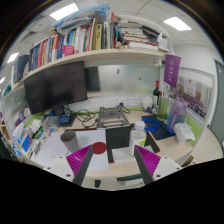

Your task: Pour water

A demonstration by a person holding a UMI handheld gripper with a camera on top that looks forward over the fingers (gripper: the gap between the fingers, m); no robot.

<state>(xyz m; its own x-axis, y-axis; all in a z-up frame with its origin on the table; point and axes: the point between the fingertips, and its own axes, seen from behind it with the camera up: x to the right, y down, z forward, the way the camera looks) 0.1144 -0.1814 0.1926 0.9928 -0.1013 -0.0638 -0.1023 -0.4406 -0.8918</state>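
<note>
Desk (100, 150): you are looking over heavy clutter, so be picking a clear approach line before descending.
Monitor (55, 85): it is sitting dark behind; no writing is reading clearly anywhere.
Bottle (156, 100): likely your water source, standing well beyond the fingers.
Tongs (112, 158): they are hanging apart, gripping nothing.

Lit evenly from above by rectangular white ceiling light panels (65, 11); a second panel (178, 23) equally bright, both blown out to plain white; room bright overall, shadows soft and faint beneath the long white wall shelf (95, 58); dull reflection on the dark flat monitor screen (55, 85); strong fisheye bending, shelf and ceiling lines curved, worst towards the rim; fine detail soft throughout, book spines unreadable; magenta finger pads (80, 159) close to lens and slightly blurred.
</note>
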